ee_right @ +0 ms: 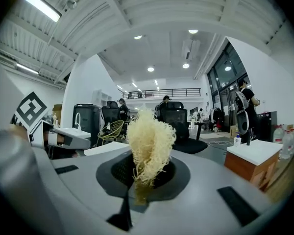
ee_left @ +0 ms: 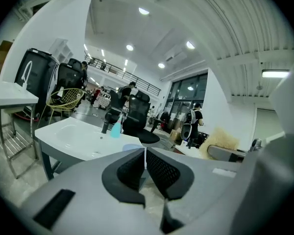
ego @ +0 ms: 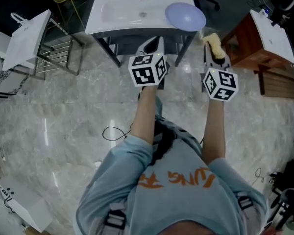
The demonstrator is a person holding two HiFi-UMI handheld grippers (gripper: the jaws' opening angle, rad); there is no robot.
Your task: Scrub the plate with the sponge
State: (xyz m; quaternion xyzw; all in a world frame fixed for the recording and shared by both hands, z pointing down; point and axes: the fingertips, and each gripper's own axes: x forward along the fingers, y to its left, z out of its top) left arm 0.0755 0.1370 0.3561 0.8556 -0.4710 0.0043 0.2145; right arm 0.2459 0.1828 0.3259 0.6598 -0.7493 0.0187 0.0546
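A pale blue plate (ego: 185, 16) lies on the right end of a white sink basin (ego: 112, 13); its edge shows as a sliver (ee_left: 131, 147) in the left gripper view. My left gripper (ego: 154, 45) hangs in front of the sink, short of the plate. Its jaws are shut (ee_left: 145, 155) with nothing between them. To its right, level with it, my right gripper (ego: 214, 53) is shut on a yellow fibrous sponge (ego: 214, 43). The sponge stands upright out of the pads (ee_right: 149, 143) and also shows in the left gripper view (ee_left: 220, 140).
A black faucet (ee_left: 107, 124) and a teal bottle (ee_left: 116, 129) stand at the sink's back. A wooden cabinet with a white top (ego: 264, 38) is at the right, a white stand with a metal rack (ego: 27, 38) at the left. A cable (ego: 115, 131) lies on the marble floor.
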